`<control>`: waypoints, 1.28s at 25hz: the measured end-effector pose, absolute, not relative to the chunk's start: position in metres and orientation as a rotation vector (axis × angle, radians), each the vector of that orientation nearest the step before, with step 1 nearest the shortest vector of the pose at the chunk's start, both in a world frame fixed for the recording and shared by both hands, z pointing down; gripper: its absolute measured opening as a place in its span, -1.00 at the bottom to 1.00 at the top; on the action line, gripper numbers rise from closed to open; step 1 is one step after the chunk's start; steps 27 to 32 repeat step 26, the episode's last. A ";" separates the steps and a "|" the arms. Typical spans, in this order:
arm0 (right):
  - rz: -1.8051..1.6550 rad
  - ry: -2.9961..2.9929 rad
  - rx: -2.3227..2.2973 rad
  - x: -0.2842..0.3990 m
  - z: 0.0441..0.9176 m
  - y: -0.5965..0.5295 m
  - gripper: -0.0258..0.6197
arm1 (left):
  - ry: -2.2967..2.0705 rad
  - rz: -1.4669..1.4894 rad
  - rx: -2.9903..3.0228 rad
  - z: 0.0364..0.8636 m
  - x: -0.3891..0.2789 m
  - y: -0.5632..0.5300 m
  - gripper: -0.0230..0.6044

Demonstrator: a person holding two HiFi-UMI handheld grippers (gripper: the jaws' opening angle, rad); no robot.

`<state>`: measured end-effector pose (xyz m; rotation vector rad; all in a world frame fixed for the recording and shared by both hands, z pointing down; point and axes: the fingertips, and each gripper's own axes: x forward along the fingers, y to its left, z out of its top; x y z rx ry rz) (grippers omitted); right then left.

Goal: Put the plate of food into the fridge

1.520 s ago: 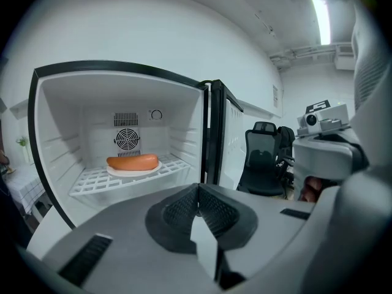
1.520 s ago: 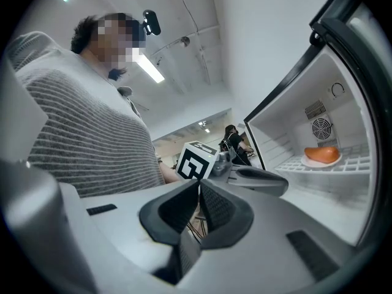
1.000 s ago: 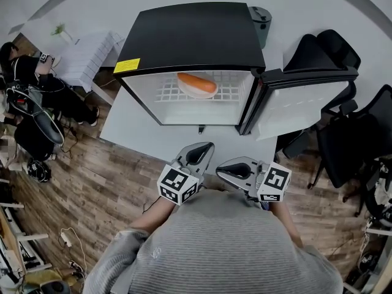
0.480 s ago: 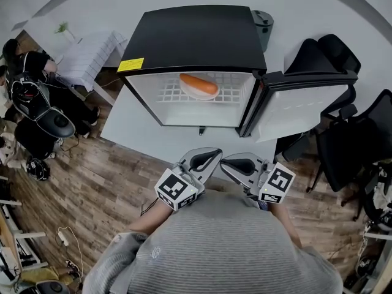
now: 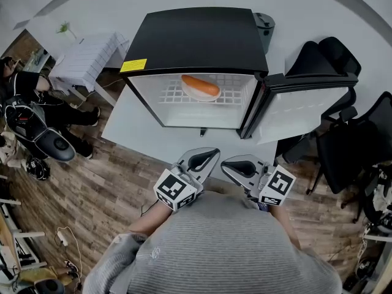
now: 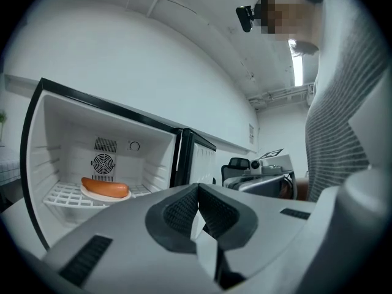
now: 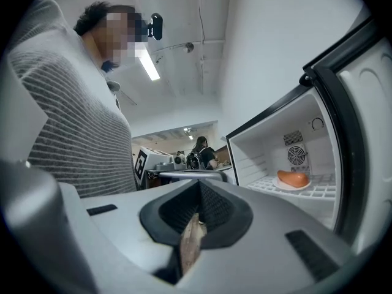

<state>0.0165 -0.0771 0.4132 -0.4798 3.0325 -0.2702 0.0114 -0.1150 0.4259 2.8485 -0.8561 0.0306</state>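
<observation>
At 12 o'clock from both claws, on the white table (image 5: 131, 130), the small black fridge (image 5: 196, 38) stands open, its door (image 5: 306, 106) swung out toward 2 o'clock.

Changes since 1 second back:
- Left claw (image 5: 207, 157) and right claw (image 5: 233, 165) have drawn closer together, tips now just beside each other, near the person's grey striped sweater (image 5: 214, 244).
- Plate and fridge unchanged.
- Rolling chair (image 5: 52, 143) at 9 o'clock on the wood floor has shifted lower in the head view.

Containers:
- Fridge holds 1 white plate (image 5: 200, 94) on the wire shelf (image 5: 171, 94), toward the back and right of centre.
- Plate carries 1 orange-brown sausage (image 5: 201, 86), lying flat across it.
- Round fan grille (image 6: 103, 163) sits on the back wall, above the plate at 12 o'clock.

Claws:
- Left claw (image 6: 197, 188): pads pressed together, nothing between them.
- Right claw (image 7: 199, 185): pads meet at the tip, nothing between them.
- Both level, well apart from the plate.

Dark office chairs (image 5: 343, 139) stand at 3 o'clock, beyond the door.
</observation>
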 end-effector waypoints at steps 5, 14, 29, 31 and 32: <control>-0.247 3.040 -0.482 0.015 0.411 -0.077 -0.88 | -0.869 0.031 2.841 0.427 0.007 -0.115 -0.89; -0.256 3.043 -0.473 0.009 0.410 -0.076 -0.88 | -0.869 0.028 2.827 0.428 0.002 -0.114 -0.89; -0.260 3.052 -0.478 0.004 0.412 -0.073 -0.88 | -0.863 0.022 2.812 0.430 -0.004 -0.116 -0.89; -0.260 3.052 -0.478 0.004 0.412 -0.073 -0.88 | -0.863 0.022 2.812 0.430 -0.004 -0.116 -0.89; -0.260 3.052 -0.478 0.004 0.412 -0.073 -0.88 | -0.863 0.022 2.812 0.430 -0.004 -0.116 -0.89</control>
